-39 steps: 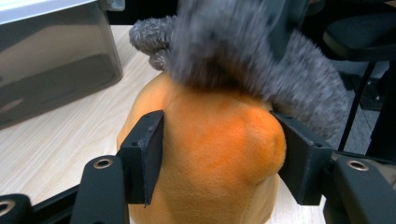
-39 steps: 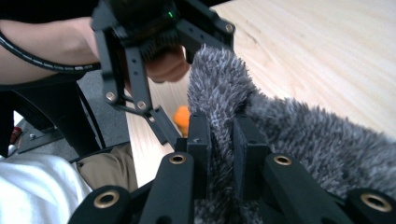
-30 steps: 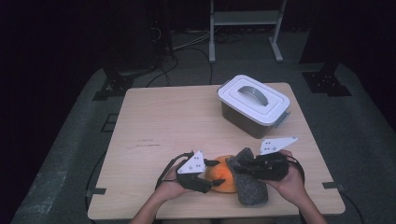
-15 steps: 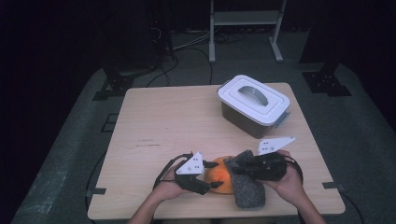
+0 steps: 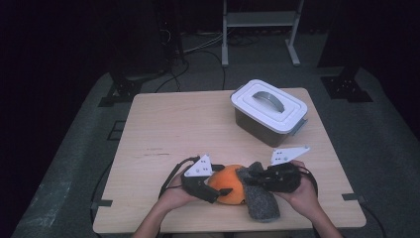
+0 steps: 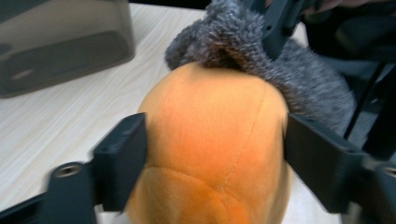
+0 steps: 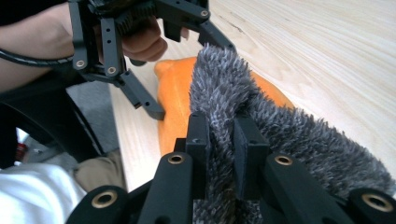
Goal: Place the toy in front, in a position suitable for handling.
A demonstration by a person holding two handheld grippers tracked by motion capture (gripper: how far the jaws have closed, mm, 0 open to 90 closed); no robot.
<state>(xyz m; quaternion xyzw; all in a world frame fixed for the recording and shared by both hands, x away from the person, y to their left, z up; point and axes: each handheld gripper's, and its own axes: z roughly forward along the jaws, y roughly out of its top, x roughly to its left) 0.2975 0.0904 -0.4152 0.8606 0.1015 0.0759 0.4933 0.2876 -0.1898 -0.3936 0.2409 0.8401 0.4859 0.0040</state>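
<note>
From the high view, both hands work at the near edge of the table (image 5: 163,129). The left gripper (image 5: 218,191) sits around an orange cushion (image 5: 227,182), and the right gripper (image 5: 252,177) holds a grey furry cover (image 5: 261,204) that lies against the cushion's right end. A lidded box (image 5: 270,111) stands well apart, toward the far right corner. Against the two earlier pictures, nothing on the table has shifted place.

In the left gripper view, the cushion (image 6: 212,140) lies between the two black jaws. They have just been opening, and they now stand at the cushion's sides with no visible squeeze in the fabric, so the hold looks loosened. The cover (image 6: 299,79) drapes over the cushion's far end.

In the right gripper view, the jaws are pinched tight on a fold of the cover (image 7: 224,130), with the cushion (image 7: 175,100) just beyond it. I judge the cover is about to be drawn along the freed cushion.
</note>
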